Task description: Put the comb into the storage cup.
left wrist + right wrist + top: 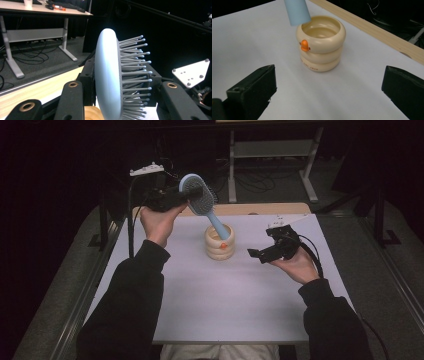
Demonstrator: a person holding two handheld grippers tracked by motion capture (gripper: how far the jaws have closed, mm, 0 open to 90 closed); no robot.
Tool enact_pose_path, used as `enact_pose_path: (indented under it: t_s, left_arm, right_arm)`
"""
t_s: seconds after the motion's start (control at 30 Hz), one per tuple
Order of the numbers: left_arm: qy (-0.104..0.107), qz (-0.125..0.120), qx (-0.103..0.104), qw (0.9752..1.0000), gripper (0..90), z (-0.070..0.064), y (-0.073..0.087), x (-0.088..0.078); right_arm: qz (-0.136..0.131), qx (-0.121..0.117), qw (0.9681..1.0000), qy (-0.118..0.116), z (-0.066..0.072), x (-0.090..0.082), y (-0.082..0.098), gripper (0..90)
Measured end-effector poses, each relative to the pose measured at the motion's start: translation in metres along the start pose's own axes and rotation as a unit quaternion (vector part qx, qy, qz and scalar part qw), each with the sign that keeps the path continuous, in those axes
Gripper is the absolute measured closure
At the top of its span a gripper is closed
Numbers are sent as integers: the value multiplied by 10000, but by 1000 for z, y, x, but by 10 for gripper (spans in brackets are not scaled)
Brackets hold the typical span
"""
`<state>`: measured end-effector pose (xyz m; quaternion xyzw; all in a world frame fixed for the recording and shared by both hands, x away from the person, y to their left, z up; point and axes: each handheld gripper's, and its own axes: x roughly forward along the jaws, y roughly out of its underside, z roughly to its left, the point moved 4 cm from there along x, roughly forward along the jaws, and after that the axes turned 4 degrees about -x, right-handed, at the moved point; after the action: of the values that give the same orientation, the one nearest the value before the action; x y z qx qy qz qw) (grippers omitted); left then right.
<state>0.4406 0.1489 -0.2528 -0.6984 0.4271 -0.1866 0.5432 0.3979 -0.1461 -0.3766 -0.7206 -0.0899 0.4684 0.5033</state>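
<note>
**Lit bench, dark room**

High view: light falls from above onto the white bench [210,295]; surroundings nearly black, image soft and grainy. Short soft shadow under the cream holder [220,242]. Left gripper view: hairbrush [110,75] close and slightly soft, pale sheen along its back, backdrop dark at right. Right gripper view: bench bright and even, near fingers [252,90] blurred.

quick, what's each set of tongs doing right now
Left tongs: closed on the head of the blue hairbrush, its handle tip at the cream ringed cup.
Right tongs: open, holding nothing, facing the cup.
</note>
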Motion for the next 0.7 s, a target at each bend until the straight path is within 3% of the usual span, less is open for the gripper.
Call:
enact_pose_path:
  t_s: [0.37,0.7]
  left_arm:
    - [-167,-76,60,9998,558,4,-18,-6]
    - [-364,-134,27,9992,558,16,-25,-3]
  right_arm:
    - [-84,145,9999,30,-2,-10,22,0]
    - [-141,190,9997,44,1,-20,35,0]
